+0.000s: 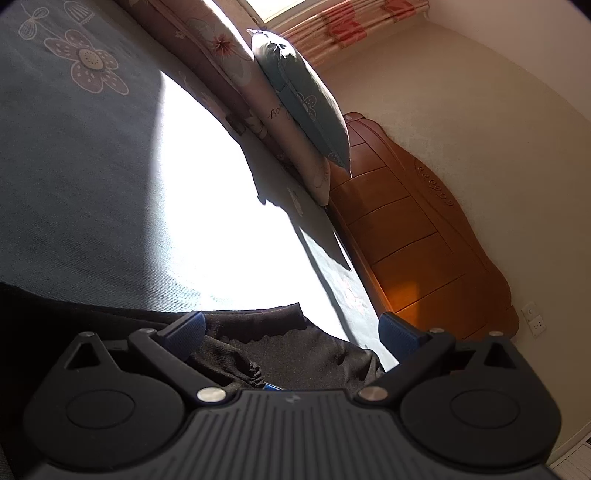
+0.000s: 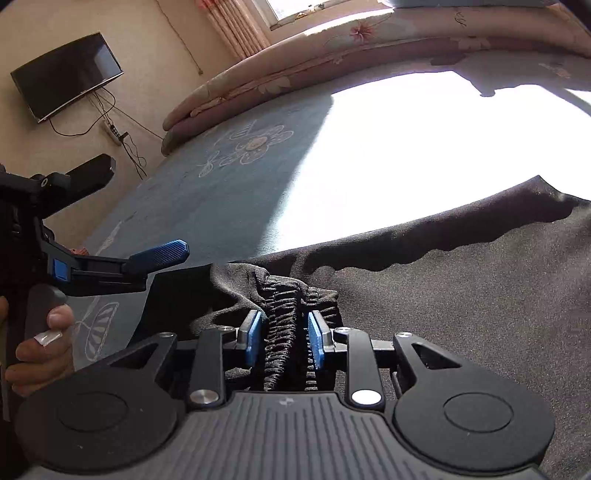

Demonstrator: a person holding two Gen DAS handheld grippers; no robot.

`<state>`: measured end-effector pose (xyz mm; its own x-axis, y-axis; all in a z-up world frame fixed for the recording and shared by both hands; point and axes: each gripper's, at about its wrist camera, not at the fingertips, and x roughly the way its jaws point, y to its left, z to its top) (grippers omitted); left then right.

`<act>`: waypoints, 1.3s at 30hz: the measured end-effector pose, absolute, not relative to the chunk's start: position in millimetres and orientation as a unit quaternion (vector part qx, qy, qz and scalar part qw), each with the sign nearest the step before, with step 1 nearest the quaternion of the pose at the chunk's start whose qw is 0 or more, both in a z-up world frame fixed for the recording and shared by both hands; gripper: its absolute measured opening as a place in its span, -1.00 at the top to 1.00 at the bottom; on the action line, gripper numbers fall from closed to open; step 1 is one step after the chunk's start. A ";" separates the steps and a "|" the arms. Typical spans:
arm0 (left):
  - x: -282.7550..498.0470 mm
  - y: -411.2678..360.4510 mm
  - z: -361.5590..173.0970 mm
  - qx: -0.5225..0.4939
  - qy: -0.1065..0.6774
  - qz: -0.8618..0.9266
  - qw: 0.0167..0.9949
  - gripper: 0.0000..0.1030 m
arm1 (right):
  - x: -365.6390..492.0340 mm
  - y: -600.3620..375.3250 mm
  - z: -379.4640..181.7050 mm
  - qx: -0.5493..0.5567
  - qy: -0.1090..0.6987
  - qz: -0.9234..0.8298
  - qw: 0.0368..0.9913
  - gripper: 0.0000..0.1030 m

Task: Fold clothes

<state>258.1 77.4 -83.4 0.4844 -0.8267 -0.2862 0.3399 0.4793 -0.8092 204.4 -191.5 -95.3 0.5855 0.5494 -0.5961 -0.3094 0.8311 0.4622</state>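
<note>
Lower centre of the right view: right gripper (image 2: 285, 341) pinches the black garment (image 2: 480, 295) by its elastic waistband (image 2: 284, 314).
Left gripper (image 1: 291, 332) gapes wide, holding nothing; garment partly bunched on the bed (image 2: 221, 192), folding unfinished.

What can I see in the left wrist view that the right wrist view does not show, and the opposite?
Only the left wrist view shows the blue pillow, the wooden headboard and the wall sockets. Its left gripper is open above the black garment.

Only the right wrist view shows the wall television, a hand holding the left gripper's handle, and the right gripper with its fingers around the gathered waistband.

Both show the black garment, the blue floral bedsheet, the rolled quilt and the curtains.
</note>
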 end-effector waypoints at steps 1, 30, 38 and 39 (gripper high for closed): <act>257.9 77.5 -83.4 -0.352 0.346 -0.372 0.786 -0.93 | 198.7 -197.8 -96.4 0.164 0.381 0.239 0.878 0.01; 254.2 36.9 -98.8 -0.289 0.417 -0.378 0.775 -0.93 | 139.0 -205.0 -80.5 0.113 0.390 0.242 0.881 0.11; 250.5 114.3 -77.7 -0.388 0.321 -0.350 0.790 -0.93 | 142.4 -173.3 -49.2 0.047 0.335 0.303 0.891 0.11; 251.6 122.2 -78.3 -0.398 0.318 -0.336 0.792 -0.93 | 145.0 -164.7 -51.3 0.033 0.339 0.309 0.888 0.10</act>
<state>251.6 122.2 -78.3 0.5718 -0.7858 -0.2359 0.2807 0.4575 -0.8438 145.0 -164.7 -51.3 0.5799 0.5707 -0.5815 -0.5255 0.8074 0.2683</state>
